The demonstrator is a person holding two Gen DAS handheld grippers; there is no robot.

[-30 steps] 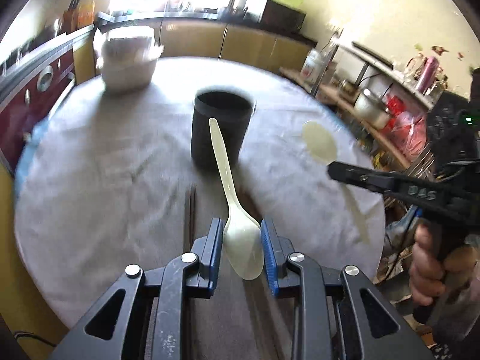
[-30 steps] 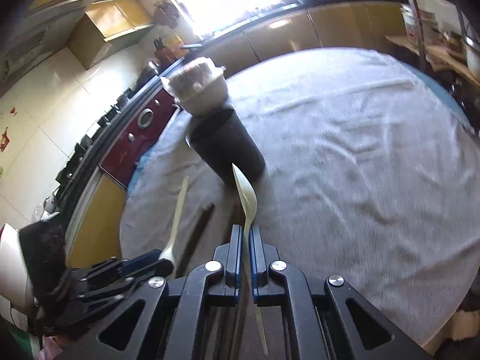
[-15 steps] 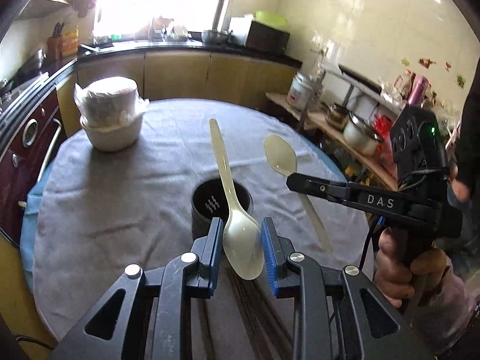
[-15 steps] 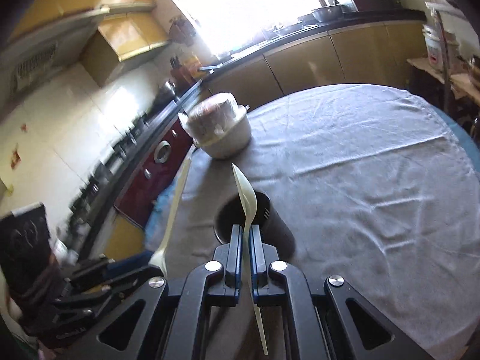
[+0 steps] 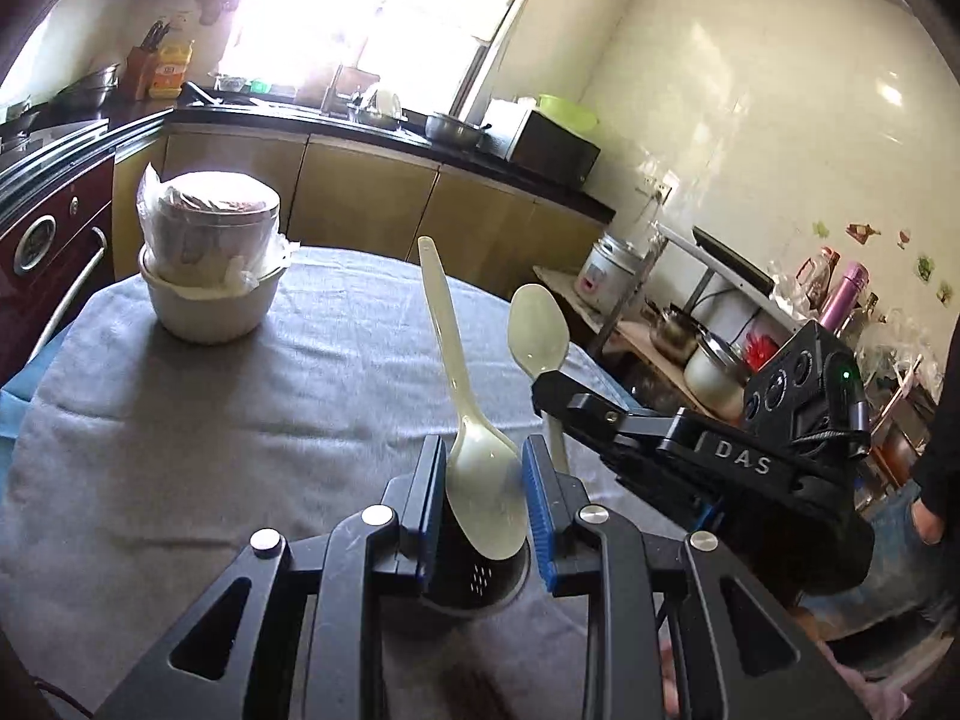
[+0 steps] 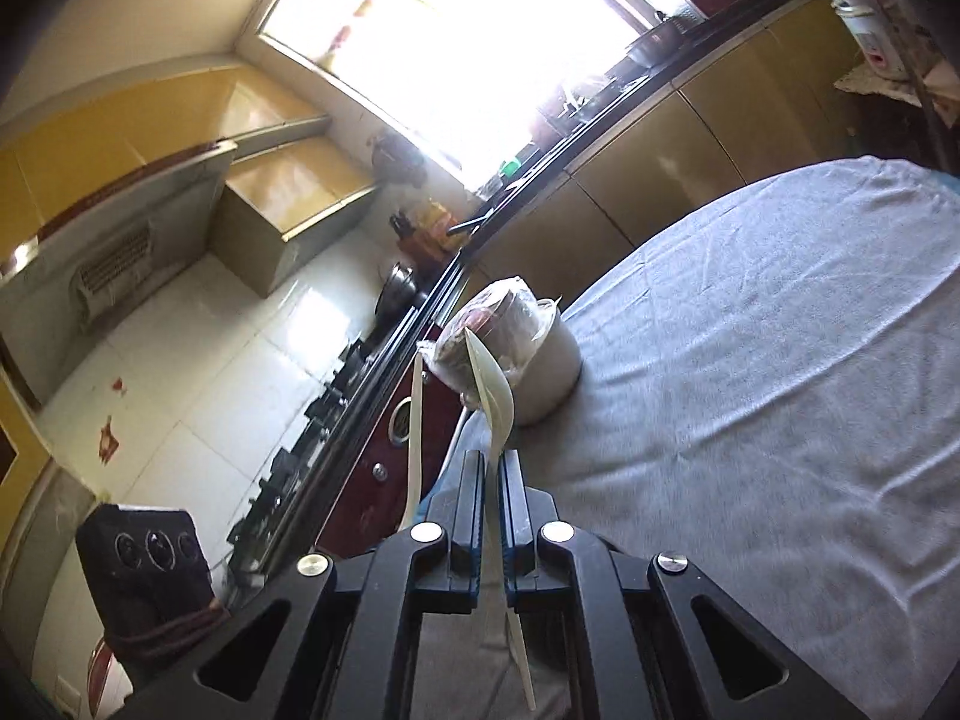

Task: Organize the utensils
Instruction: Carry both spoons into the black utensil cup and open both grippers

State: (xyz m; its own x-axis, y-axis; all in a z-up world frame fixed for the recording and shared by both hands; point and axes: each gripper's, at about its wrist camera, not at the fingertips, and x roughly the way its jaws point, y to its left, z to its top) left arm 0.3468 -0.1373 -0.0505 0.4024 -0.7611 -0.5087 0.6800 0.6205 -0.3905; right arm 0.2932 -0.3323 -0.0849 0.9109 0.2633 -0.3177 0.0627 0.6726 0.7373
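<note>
- Jaws of the left gripper point(image 5: 483, 498) clamp a cream plastic spoon point(image 5: 474, 450) by its bowl, handle toward 12 o'clock.
- Right gripper point(image 6: 493, 516) pinches a second spoon point(image 6: 495, 414).
- Both have risen; the black utensil holder point(image 5: 474, 585), earlier ahead, sits directly beneath, ready for dropping.

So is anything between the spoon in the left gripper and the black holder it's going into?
Nothing visible. The left gripper grips its cream spoon by the bowl, directly above the open mouth of the black holder. The right gripper, holding the second spoon, sits off to the side.
</note>
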